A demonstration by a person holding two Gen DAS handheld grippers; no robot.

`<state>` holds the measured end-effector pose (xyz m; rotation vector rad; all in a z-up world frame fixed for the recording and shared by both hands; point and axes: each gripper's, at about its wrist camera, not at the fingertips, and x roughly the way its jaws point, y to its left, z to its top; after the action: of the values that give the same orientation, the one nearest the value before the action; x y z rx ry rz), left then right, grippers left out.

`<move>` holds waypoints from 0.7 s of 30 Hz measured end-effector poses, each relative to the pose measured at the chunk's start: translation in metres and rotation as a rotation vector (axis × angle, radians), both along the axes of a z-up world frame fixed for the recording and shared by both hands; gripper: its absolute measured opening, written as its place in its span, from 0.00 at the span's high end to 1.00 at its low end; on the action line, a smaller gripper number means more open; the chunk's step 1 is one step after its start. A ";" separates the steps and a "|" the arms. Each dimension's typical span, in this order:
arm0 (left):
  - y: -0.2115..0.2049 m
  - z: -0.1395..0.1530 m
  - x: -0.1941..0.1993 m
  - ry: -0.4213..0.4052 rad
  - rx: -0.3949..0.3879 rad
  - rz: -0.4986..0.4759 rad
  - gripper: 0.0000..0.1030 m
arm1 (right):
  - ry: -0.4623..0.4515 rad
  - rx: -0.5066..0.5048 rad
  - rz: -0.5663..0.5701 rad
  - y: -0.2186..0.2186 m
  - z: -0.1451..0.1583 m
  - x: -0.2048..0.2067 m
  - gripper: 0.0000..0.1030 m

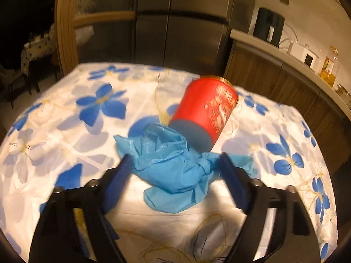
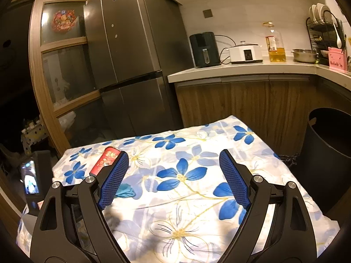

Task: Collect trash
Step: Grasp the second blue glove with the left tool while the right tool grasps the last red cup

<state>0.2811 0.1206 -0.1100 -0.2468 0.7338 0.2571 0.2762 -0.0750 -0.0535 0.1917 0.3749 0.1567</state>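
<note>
Straddling crumpled blue plastic bag (image 1: 173,171) w/ left gripper (image 1: 175,164), jaws apart, not yet pinching. Light, limp, slippery; best grabbed at knot, 3 o'clock. Right gripper (image 2: 173,171) apart, empty.

No text can be read with certainty. Red can (image 1: 205,109), just ahead of the left jaws, carries white/gold printing, too blurred to read; same can (image 2: 106,160) left of the right jaws, decoration illegible. Oil bottle (image 2: 275,43) far ahead-right has a label, unreadable. Pink box (image 2: 337,61) far right shows dark marks, unreadable. Fridge (image 2: 129,43) top sticker illegible.
</note>
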 end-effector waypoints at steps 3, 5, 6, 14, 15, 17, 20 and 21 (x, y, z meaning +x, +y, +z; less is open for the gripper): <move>0.001 -0.005 0.004 0.022 -0.021 -0.014 0.41 | 0.006 -0.006 0.007 0.005 -0.001 0.003 0.19; 0.002 -0.007 0.005 0.024 -0.035 -0.022 0.52 | 0.013 -0.006 0.012 0.008 -0.002 0.004 0.19; 0.003 -0.007 0.003 0.018 -0.047 -0.030 0.62 | 0.014 -0.005 0.015 0.010 -0.002 0.004 0.19; 0.017 0.000 -0.018 -0.017 -0.110 -0.044 0.89 | 0.023 -0.012 0.041 0.026 -0.003 0.009 0.19; 0.019 0.002 -0.022 -0.021 -0.107 -0.041 0.89 | 0.026 -0.014 0.045 0.029 -0.004 0.010 0.19; 0.025 0.009 -0.034 -0.041 -0.091 -0.023 0.89 | 0.033 -0.015 0.055 0.035 -0.006 0.012 0.19; 0.036 0.018 -0.047 -0.068 -0.054 0.021 0.89 | 0.046 -0.014 0.074 0.047 -0.009 0.014 0.19; 0.040 0.021 -0.049 -0.074 -0.045 0.034 0.89 | 0.051 -0.014 0.083 0.052 -0.010 0.015 0.19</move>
<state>0.2319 0.1605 -0.0892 -0.3097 0.6632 0.2627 0.2916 -0.0232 -0.0636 0.1668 0.4345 0.2308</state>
